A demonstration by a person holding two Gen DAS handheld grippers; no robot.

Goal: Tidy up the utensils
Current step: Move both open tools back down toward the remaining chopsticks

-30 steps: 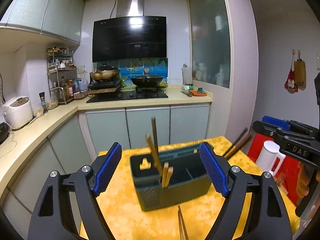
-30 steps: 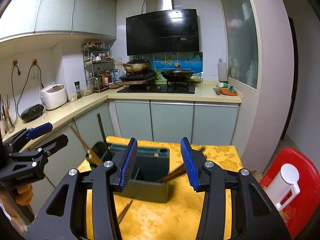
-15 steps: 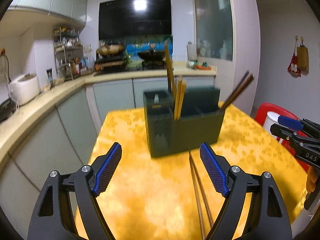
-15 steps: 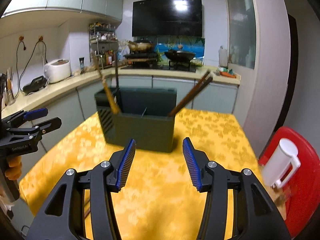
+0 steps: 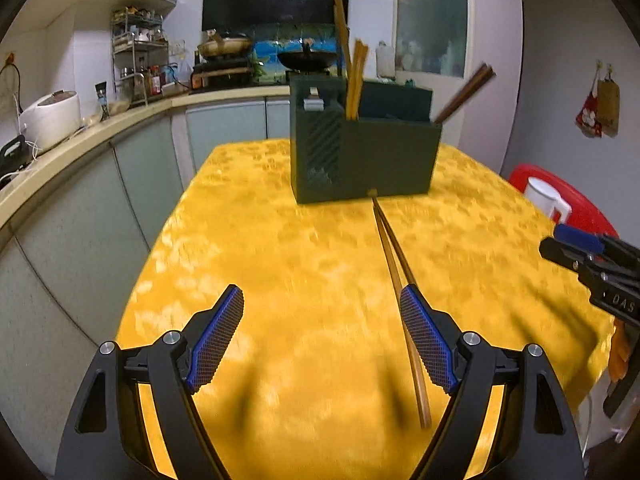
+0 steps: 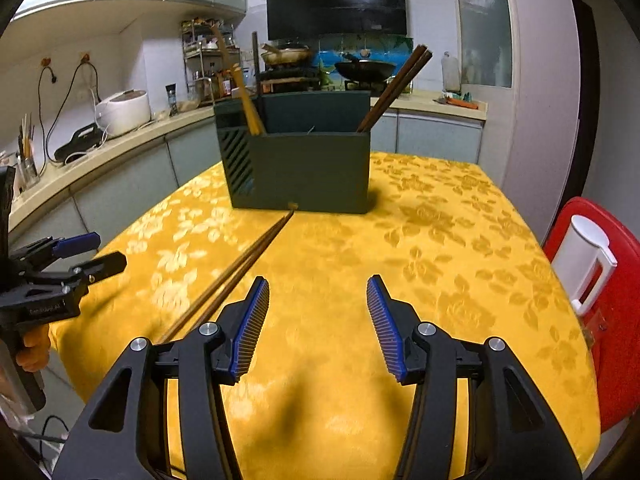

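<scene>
Yellow tablecloth (image 6: pixel 440 240) carries loose chopsticks (image 6: pixel 240 268) (one pair) before the holder (image 6: pixel 304 160); left gripper (image 5: pixel 322 340) and right gripper (image 6: pixel 318 324) gape empty; pickup seems next.

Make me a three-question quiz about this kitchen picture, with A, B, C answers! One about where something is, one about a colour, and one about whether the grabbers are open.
1. Where does the loose pair of chopsticks lie?
A. On the tablecloth, in front of the utensil holder
B. On the red stool
C. On the kitchen counter

2. What colour is the tablecloth?
A. White
B. Yellow
C. Blue

3. How does the left gripper stand?
A. Shut on a chopstick
B. Shut on nothing
C. Open, holding nothing

Answers:
1 A: the pair lies flat on the cloth, its far tips close to the base of the dark green utensil holder.
2 B: the cloth is golden yellow with a flower pattern.
3 C: its blue pads stand wide apart with only cloth between them; the right gripper is open too.
</scene>
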